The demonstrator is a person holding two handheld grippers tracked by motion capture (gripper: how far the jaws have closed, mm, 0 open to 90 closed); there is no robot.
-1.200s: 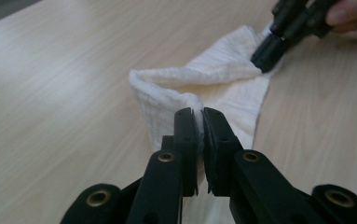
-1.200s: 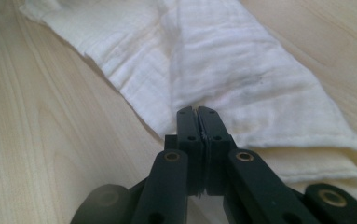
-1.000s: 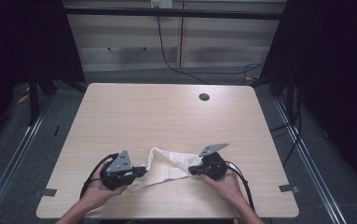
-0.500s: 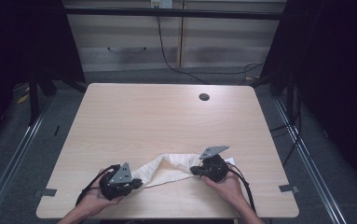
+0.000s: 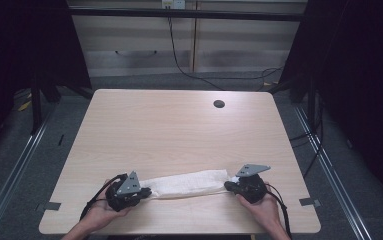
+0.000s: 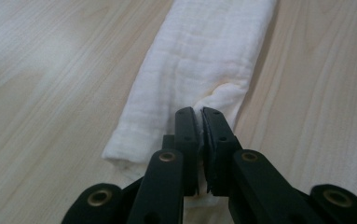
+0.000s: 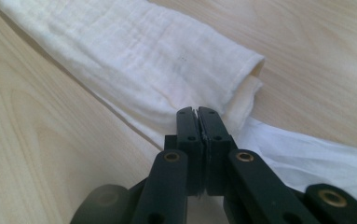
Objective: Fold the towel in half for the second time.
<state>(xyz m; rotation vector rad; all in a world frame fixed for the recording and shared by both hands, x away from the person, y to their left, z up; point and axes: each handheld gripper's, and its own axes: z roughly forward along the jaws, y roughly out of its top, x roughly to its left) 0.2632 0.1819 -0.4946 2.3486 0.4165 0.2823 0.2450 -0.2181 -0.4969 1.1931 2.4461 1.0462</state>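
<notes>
Two pairs of black jaws are clenching opposite ends of one white, soft muslin cloth (image 5: 186, 183). On the left gripper (image 6: 198, 122), the jaws are pinching a thin fold of fabric at the near end; on the right gripper (image 7: 197, 120), they are biting the cloth's edge beside its open, layered end. Between them the cloth is lying as a long narrow band, folded over lengthwise, along the near edge of the pale wooden table (image 5: 179, 130). Judging by its shape, the lengthwise folding is looking largely finished, while folding the band shorter, end toward end, and letting go are probably remaining.
</notes>
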